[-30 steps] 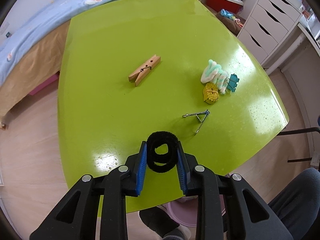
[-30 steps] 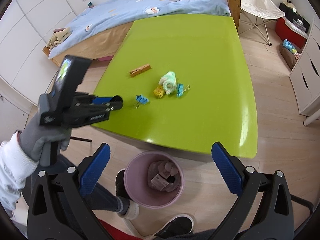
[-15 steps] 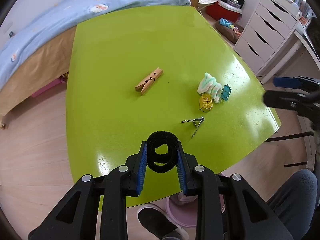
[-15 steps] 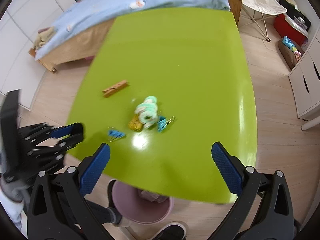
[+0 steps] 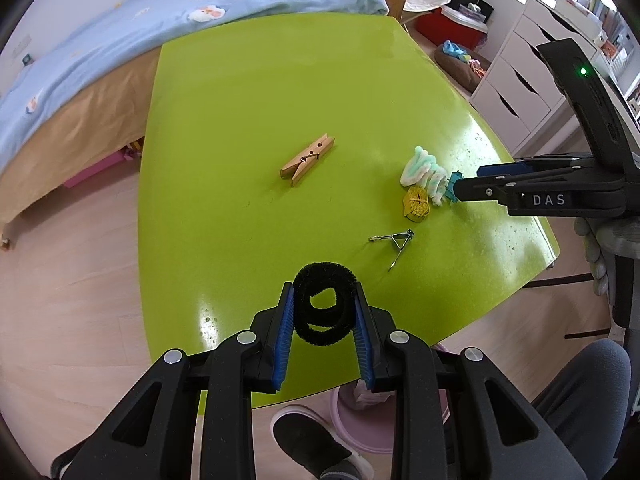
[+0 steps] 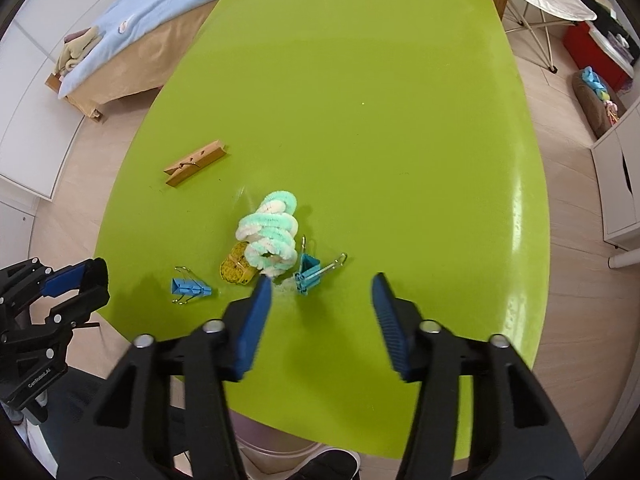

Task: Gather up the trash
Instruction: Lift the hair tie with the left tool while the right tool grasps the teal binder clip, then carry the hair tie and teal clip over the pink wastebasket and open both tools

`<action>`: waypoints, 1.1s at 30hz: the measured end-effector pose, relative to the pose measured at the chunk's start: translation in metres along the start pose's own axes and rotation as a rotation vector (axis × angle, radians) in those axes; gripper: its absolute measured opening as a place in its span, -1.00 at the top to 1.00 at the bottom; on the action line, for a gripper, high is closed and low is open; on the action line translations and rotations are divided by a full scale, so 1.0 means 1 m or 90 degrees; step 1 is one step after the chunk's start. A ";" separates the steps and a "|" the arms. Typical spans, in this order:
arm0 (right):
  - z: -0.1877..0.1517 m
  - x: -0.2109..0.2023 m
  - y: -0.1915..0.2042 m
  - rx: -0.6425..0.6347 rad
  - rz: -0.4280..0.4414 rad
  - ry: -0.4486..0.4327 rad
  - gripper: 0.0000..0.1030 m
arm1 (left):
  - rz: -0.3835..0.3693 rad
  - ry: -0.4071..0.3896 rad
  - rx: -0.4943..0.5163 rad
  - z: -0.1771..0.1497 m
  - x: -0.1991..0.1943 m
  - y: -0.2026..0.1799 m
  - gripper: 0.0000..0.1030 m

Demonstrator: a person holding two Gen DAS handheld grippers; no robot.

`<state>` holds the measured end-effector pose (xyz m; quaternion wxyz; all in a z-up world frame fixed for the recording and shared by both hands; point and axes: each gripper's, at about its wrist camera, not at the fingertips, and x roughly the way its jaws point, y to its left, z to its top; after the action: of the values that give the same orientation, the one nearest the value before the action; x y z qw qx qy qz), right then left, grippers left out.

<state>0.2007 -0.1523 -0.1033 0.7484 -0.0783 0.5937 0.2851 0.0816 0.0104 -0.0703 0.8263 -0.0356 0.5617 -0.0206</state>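
My left gripper (image 5: pixel 324 312) is shut on a black fuzzy coil (image 5: pixel 325 307) above the near edge of the green table (image 5: pixel 248 120). My right gripper (image 6: pixel 320 292) is open and empty, low over the table just short of a blue binder clip (image 6: pixel 310 274). Beside that clip lie a mint-and-white pipe-cleaner bundle (image 6: pixel 272 236) and a yellow wad (image 6: pixel 236 268). A second blue binder clip (image 6: pixel 188 288) lies to the left and a wooden clothespin (image 6: pixel 196 162) farther back. In the left wrist view the right gripper (image 5: pixel 460 188) reaches in from the right.
A pink trash bin (image 5: pixel 360 420) stands on the floor under the table's near edge, beside a black shoe (image 5: pixel 316 444). A bed with a blue cover (image 5: pixel 120 32) runs along the far side. White drawers (image 5: pixel 520 84) stand at the right.
My right gripper has swung from above the bin forward and down to the table, close to the blue clip and the bundle, its jaws narrower. My left gripper has pulled back slightly, still holding the coil.
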 end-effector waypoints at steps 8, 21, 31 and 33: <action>0.004 0.002 0.003 -0.011 -0.005 -0.007 0.82 | -0.001 0.005 -0.001 -0.002 0.003 0.001 0.48; -0.014 -0.029 0.012 -0.021 -0.020 -0.048 0.90 | -0.004 -0.011 0.003 -0.005 -0.008 -0.002 0.48; -0.046 -0.078 0.034 -0.057 -0.007 -0.093 0.90 | -0.012 -0.046 0.008 -0.015 -0.038 -0.006 0.48; -0.054 -0.086 0.040 -0.066 -0.003 -0.099 0.90 | -0.014 -0.054 0.011 -0.018 -0.045 -0.008 0.48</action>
<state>0.1225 -0.1726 -0.0298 0.7876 -0.0957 0.5185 0.3189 0.0487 0.0049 -0.0347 0.8492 -0.0354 0.5259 -0.0329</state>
